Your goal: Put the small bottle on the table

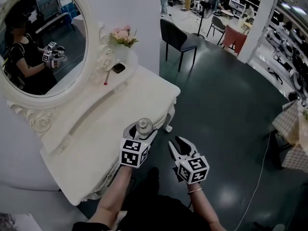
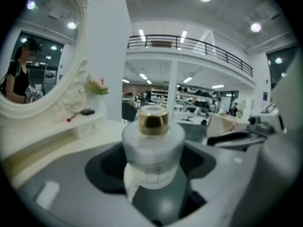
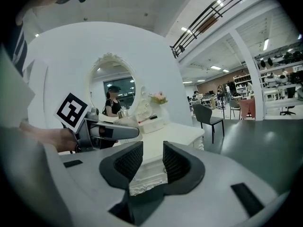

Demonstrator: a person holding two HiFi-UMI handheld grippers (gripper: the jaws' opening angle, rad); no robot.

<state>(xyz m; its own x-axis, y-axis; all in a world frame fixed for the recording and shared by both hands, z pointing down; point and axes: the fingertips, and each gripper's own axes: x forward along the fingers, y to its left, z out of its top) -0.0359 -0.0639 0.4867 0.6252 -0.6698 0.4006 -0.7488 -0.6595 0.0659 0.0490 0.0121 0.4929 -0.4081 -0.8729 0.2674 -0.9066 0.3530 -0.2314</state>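
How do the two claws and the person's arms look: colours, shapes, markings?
Both the left claw and the right claw have light grey bodies with black inner pads. Each carries a white cube printed with black square markers. The forearms are bare, without sleeves; a thin bracelet sits on the right wrist.

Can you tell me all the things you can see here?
dressing table: one, white, at left.
mirror: one, oval, white carved frame, behind the dressing table.
flowers: one bunch, pink, beside the mirror.
chair: one, black, on the dark floor beyond.
small bottle: one, frosted with gold collar, near the dressing table's front edge.
left gripper: one, grey, shut on the small bottle.
right gripper: one, grey, jaws apart, empty.
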